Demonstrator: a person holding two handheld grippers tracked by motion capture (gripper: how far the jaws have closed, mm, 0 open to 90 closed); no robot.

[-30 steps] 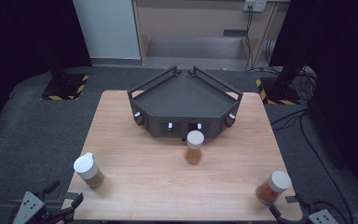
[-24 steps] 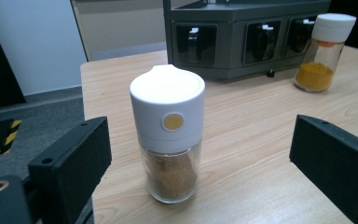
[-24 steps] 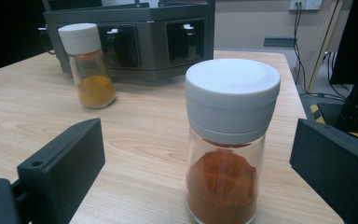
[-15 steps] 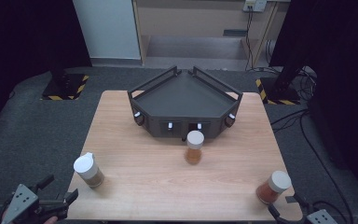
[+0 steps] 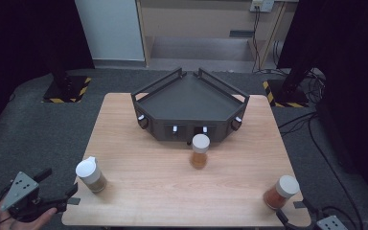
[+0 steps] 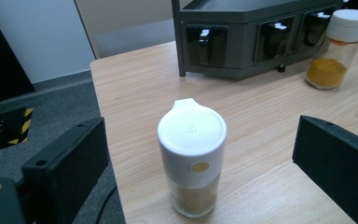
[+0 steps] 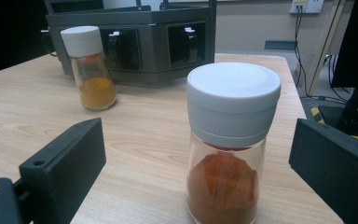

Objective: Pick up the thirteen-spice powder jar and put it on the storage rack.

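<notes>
Left claw (image 5: 57, 189) at lower left of the high view, just off the surface's corner, held in a hand (image 5: 9, 221); jaws spread wide, gripping nothing, touching nothing. In the left gripper view, jaws flanking, well apart from, a clear glass shaker jar with a white flip-spout cap and tan powder (image 6: 192, 156); jar upright, long axis vertical, spout tab pointing toward the top of that frame.

Right claw (image 5: 299, 213) at lower right edge of the high view, jaws likewise wide and empty. In the right gripper view, jaws standing either side of a clear glass jar with a white round cap and red-orange powder (image 7: 228, 140); no contact; jar upright near the surface's corner.

Third clear jar with white cap and yellow-orange powder (image 5: 200, 151) upright at mid frame of the high view, just in front of a dark grey angular rack with small drawers (image 5: 189, 103). All on a light wood-grain surface (image 5: 172, 191).
</notes>
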